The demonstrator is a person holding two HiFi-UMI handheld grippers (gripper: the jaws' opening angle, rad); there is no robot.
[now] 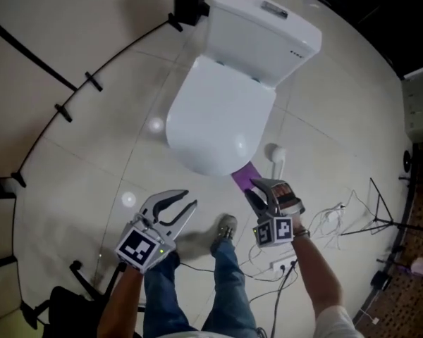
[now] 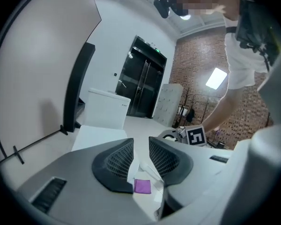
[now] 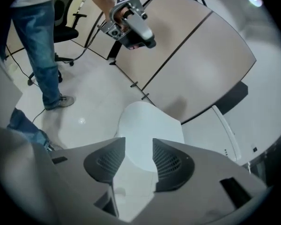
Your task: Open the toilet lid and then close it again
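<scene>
The white toilet stands on the tiled floor with its lid (image 1: pixel 218 122) down flat over the bowl and its tank (image 1: pixel 264 23) behind. My left gripper (image 1: pixel 189 199) hovers in front of the bowl to the left, open, with nothing between its jaws. My right gripper (image 1: pixel 251 189) hangs close to the bowl's front right, above a purple mat (image 1: pixel 245 176), also open and empty. In the left gripper view the left gripper (image 2: pixel 140 146) faces the lid (image 2: pixel 100 137) and tank (image 2: pixel 107 109). In the right gripper view the right gripper (image 3: pixel 139 153) looks down on the closed lid (image 3: pixel 145 135).
A white brush holder (image 1: pixel 275 153) stands right of the bowl. Cables and a power strip (image 1: pixel 282 265) lie on the floor at the right, near a tripod stand (image 1: pixel 381 217). An office chair (image 1: pixel 63 308) sits at lower left. The person's shoe (image 1: pixel 225 227) is between the grippers.
</scene>
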